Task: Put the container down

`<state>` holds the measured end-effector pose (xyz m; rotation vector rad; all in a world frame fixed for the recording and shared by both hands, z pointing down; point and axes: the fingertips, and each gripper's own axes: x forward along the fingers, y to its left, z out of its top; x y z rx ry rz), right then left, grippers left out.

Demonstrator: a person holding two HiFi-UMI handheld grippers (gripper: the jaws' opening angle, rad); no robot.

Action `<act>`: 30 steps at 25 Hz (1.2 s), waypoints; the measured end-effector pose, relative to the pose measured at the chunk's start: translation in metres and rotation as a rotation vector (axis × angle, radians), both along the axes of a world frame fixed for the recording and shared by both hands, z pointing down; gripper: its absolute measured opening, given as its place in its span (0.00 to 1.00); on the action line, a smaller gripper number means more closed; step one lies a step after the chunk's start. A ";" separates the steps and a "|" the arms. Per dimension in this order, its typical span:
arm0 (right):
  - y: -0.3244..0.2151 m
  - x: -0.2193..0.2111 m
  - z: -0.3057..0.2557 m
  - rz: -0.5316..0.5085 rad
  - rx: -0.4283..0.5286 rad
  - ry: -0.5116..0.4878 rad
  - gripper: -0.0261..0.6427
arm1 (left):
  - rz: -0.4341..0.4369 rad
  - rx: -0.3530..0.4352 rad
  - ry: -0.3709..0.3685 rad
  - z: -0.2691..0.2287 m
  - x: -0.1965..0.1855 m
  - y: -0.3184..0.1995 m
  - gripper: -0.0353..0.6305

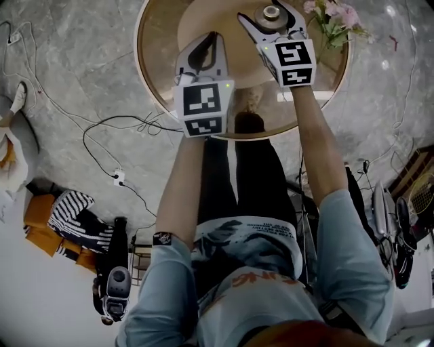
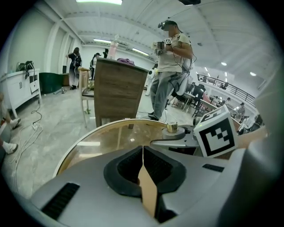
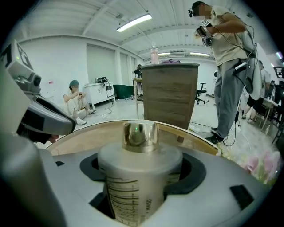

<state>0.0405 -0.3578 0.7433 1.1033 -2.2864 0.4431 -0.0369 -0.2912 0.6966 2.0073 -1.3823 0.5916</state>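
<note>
Right gripper view first: anything in the right gripper (image 1: 270, 17)?

Clenched on the container (image 3: 138, 177), a pale cylinder with printed graduations and a gold cap (image 3: 140, 134). Upright, with black pads (image 3: 193, 174) pressed against both its sides.

Set down or aloft?

Cannot tell; base hidden below the jaws. Over the far part of the round table (image 1: 157, 57) in the head view.

And the left gripper (image 2: 143, 153)?

Closed, pads meeting at the tips, gripping nothing recognisable. Only a tan wedge in the gap nearer the camera, impossible to identify. Held over the near side of the table, just beside the right gripper, apart from the container.

Surface?

Glossy, golden-brown, with a pale rim. Pink flowers (image 1: 333, 17) at the far right edge, near the container.

Room?

Grey marbled floor (image 1: 74, 74) strewn with thin cables (image 1: 112, 125). Beyond the table, a wooden cabinet (image 3: 171, 93) with a bottle (image 3: 154, 54) on top. Beside it a standing person (image 3: 230, 66) holding a device at chest height, and someone seated (image 3: 74, 101) on the floor by the white wall. Long ceiling lights (image 3: 133, 22) overhead.
</note>
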 end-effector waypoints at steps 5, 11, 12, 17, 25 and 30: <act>-0.025 -0.014 0.005 -0.029 0.013 -0.011 0.57 | -0.009 -0.004 -0.008 0.002 -0.008 -0.004 0.10; -0.044 -0.030 0.012 -0.045 0.026 -0.017 0.57 | -0.038 -0.032 -0.004 0.004 -0.026 0.001 0.10; -0.046 -0.031 0.012 -0.045 0.029 -0.019 0.57 | -0.037 -0.034 -0.007 0.004 -0.028 0.002 0.10; -0.050 -0.031 0.014 -0.038 0.031 -0.031 0.58 | -0.040 -0.037 -0.014 0.005 -0.034 0.004 0.10; -0.030 -0.021 0.018 -0.053 -0.024 0.037 0.59 | -0.038 -0.033 0.000 -0.001 -0.023 0.010 0.10; -0.019 -0.012 0.022 -0.049 -0.031 0.072 0.58 | -0.035 -0.035 -0.009 -0.001 -0.023 0.019 0.10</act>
